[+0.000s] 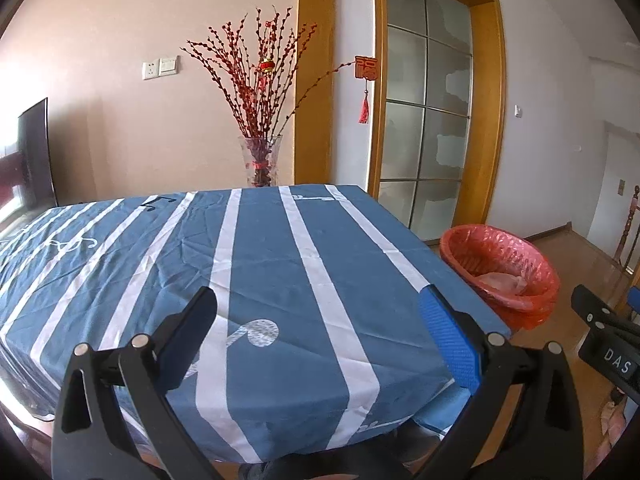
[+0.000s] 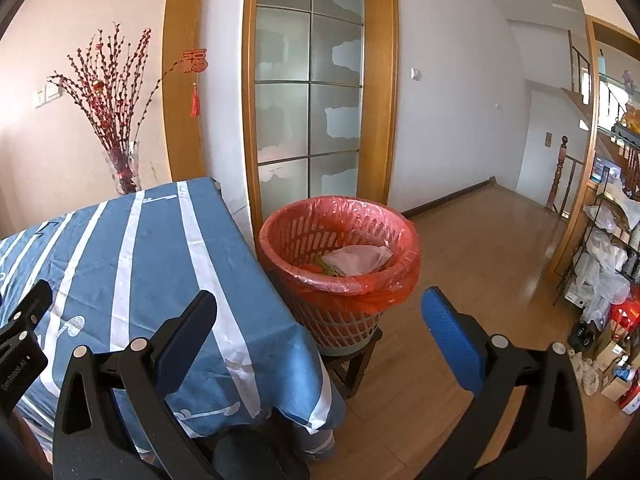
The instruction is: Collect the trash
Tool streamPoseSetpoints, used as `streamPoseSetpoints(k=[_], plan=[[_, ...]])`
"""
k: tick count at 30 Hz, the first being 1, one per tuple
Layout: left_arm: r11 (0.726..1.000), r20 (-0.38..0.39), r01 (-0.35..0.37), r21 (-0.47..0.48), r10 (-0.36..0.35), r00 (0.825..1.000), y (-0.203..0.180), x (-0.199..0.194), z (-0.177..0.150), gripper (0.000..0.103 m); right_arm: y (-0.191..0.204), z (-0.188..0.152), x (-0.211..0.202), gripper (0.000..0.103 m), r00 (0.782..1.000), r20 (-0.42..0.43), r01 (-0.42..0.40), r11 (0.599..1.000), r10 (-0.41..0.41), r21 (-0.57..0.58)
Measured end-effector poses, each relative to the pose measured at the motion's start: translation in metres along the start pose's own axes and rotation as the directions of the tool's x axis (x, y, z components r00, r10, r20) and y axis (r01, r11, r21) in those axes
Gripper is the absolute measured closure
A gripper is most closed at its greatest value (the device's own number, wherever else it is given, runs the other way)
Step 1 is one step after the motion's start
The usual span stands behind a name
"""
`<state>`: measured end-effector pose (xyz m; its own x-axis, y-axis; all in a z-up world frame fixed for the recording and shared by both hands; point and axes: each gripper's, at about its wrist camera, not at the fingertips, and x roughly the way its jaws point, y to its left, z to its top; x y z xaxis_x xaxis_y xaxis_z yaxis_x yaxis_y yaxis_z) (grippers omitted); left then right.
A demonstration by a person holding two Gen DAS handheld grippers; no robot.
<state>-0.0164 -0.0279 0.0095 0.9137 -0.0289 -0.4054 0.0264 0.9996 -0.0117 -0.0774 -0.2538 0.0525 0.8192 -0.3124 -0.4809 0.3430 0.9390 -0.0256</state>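
A waste basket with a red plastic liner [image 2: 340,256] stands on a low wooden stool to the right of the table; it also shows in the left wrist view [image 1: 500,268]. Crumpled white trash [image 2: 356,258] and some green and orange scraps lie inside it. My left gripper [image 1: 320,312] is open and empty above the near part of the table [image 1: 280,264]. My right gripper [image 2: 320,312] is open and empty, held in front of the basket near the table's right corner. No loose trash shows on the blue striped tablecloth.
A glass vase of red branches [image 1: 262,160] stands behind the table's far edge. A frosted glass door [image 2: 308,100] is behind the basket. Shelves and bags crowd the right side [image 2: 608,264]. Wooden floor [image 2: 480,264] lies right of the basket.
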Motion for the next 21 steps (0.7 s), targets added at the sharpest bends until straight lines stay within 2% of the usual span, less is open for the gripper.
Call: streamPoseSetpoints(k=[4,21], plan=[[1.0,-0.003,-0.017,0.007,0.017,1.0,-0.0021,0.0004,-0.0006,0.004,0.0004,-0.0007,0.0011,0.002,1.0,-0.009,0.028,1.0,-0.028,-0.006],[1.0,-0.029,-0.029,-0.004,0.029,0.999,0.0,0.0006,-0.0048,0.004,0.004,-0.0068,-0.0023,0.002,1.0,-0.027,0.015,1.0,-0.015,-0.01]])
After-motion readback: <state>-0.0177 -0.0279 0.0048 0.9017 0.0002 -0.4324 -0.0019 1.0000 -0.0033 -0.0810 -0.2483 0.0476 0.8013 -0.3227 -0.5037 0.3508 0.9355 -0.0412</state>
